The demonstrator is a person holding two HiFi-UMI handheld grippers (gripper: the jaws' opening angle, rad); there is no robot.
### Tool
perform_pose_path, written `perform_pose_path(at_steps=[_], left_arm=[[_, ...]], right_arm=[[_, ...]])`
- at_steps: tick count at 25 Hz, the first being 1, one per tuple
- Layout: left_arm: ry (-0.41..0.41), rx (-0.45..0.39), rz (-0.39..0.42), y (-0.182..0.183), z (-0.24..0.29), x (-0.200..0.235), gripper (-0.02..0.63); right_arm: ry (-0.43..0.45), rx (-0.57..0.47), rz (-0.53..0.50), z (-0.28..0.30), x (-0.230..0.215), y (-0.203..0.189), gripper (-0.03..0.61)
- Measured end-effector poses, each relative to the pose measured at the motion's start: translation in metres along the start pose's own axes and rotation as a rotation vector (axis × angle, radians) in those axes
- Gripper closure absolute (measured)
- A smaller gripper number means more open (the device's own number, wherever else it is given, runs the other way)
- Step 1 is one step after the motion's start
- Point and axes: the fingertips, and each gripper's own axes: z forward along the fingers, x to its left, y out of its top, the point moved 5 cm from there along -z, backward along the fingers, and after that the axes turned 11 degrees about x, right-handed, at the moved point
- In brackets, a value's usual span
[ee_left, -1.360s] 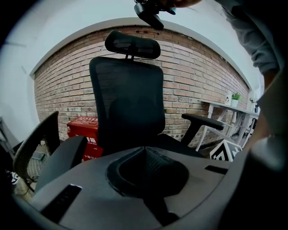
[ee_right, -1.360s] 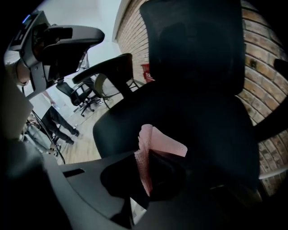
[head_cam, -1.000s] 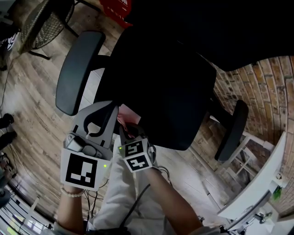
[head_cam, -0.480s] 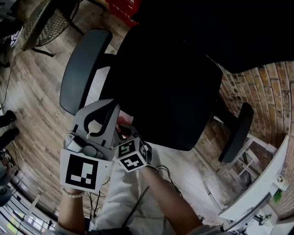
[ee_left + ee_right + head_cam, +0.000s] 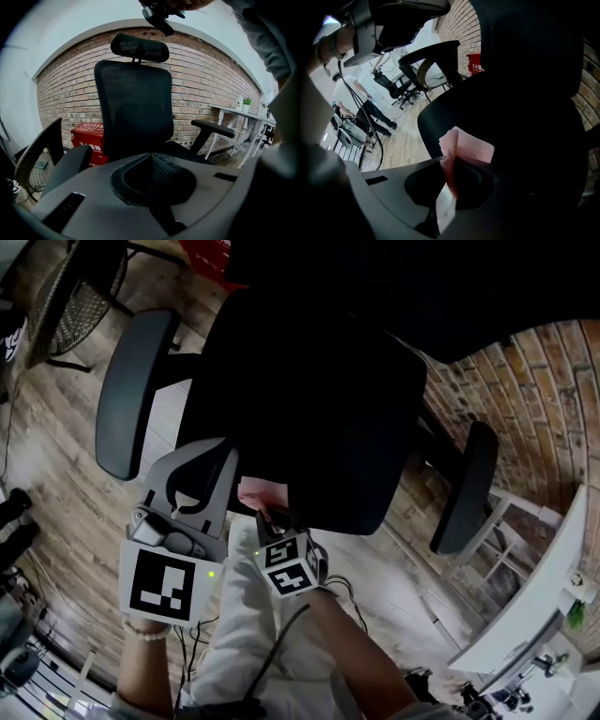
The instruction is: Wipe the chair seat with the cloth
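Head view: folded pink cloth (image 5: 255, 493) clamped in right hand-held gripper (image 5: 450, 161); left one (image 5: 151, 157) closed

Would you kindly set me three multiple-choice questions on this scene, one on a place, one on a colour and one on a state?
1. Where does the red box stand?
A) on a shelf
B) by the brick wall, behind the black mesh-backed office chair
C) on a windowsill

2. What colour is the folded cloth?
A) blue
B) pink
C) green

3. How is the right gripper?
A) open and empty
B) open round a bottle
C) shut on the folded cloth

Answers:
1 B: the left gripper view shows the box at the wall, beside the chair's back.
2 B: the cloth shows pink in the right gripper view and the head view.
3 C: the jaws pinch the cloth between them.
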Motion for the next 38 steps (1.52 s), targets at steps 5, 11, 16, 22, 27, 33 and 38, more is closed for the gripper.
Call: perform_pose_path(at_steps=[5, 11, 16, 22, 27, 33, 38], left_arm=[[-0.045, -0.009, 0.051, 0.016, 0.011, -0.024, 0.595], [-0.099, -0.022, 0.116, 0.037, 0.026, -0.055, 0.595], [-0.136, -0.025, 0.136, 0.044, 0.039, -0.078, 0.595], [-0.163, -0.037, 0.149, 0.057, 0.044, -0.097, 0.595], [-0.161, -0.053, 0.164, 0.084, 0.026, -0.096, 0.595], [-0.144, -0.085, 0.173, 0.131, -0.013, -0.090, 0.595], [-0.142, -0.120, 0.145, 0.174, -0.055, -0.087, 0.595]], right_arm=[[-0.067, 0.015, 0.096, -0.021, -0.038, -0.048, 0.524], [-0.149, 0.026, 0.175, -0.052, -0.087, -0.104, 0.525], [-0.206, 0.034, 0.242, -0.073, -0.119, -0.142, 0.524], [-0.216, -0.001, 0.313, -0.093, -0.127, -0.153, 0.524], [-0.191, -0.096, 0.308, -0.126, -0.115, -0.118, 0.524], [-0.217, -0.253, 0.233, -0.200, -0.107, -0.056, 0.524], [-0.258, -0.387, 0.155, -0.282, -0.096, -0.009, 0.525]])
